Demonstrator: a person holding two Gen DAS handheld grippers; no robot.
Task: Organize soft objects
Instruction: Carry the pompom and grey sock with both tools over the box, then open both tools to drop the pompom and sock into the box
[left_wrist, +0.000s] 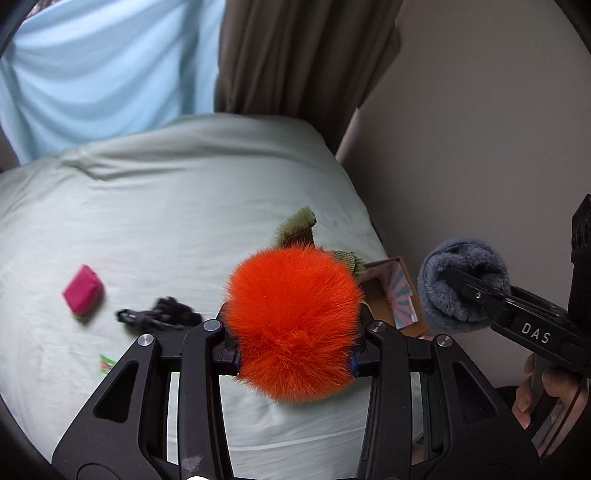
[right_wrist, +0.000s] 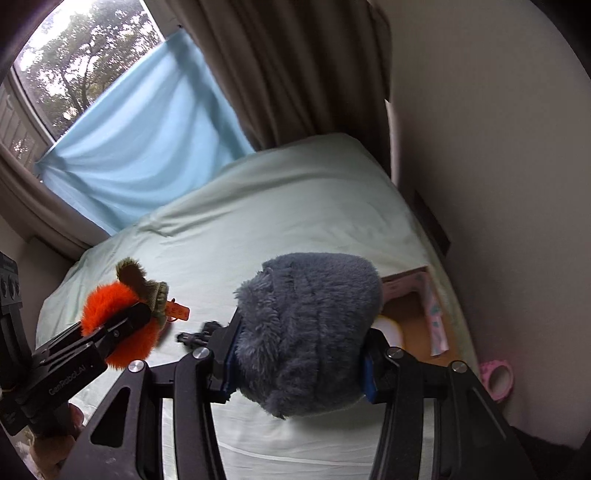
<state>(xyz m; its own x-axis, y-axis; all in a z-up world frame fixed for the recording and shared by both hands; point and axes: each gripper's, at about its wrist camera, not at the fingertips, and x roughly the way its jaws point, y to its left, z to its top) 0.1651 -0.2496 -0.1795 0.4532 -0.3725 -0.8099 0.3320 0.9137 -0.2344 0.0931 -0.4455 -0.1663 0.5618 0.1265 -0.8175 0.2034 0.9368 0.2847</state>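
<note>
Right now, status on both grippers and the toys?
Left gripper shut on orange plush. Right gripper shut on grey plush. Both held above bed. Open box ahead; path clear.

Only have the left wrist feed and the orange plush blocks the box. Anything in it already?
Observer: Yes. The right wrist view shows a pale rounded item in the open box, partly hidden behind the grey plush.
Operator: Is the right grip on that plush two-sided?
Observer: Yes. The right gripper is shut on it, with both pads pressed into the fur.
Operator: Anything near the wall past the box?
Observer: A pink ring-shaped roll lies by the wall, right of the box. I cannot tell what it rests on.
</note>
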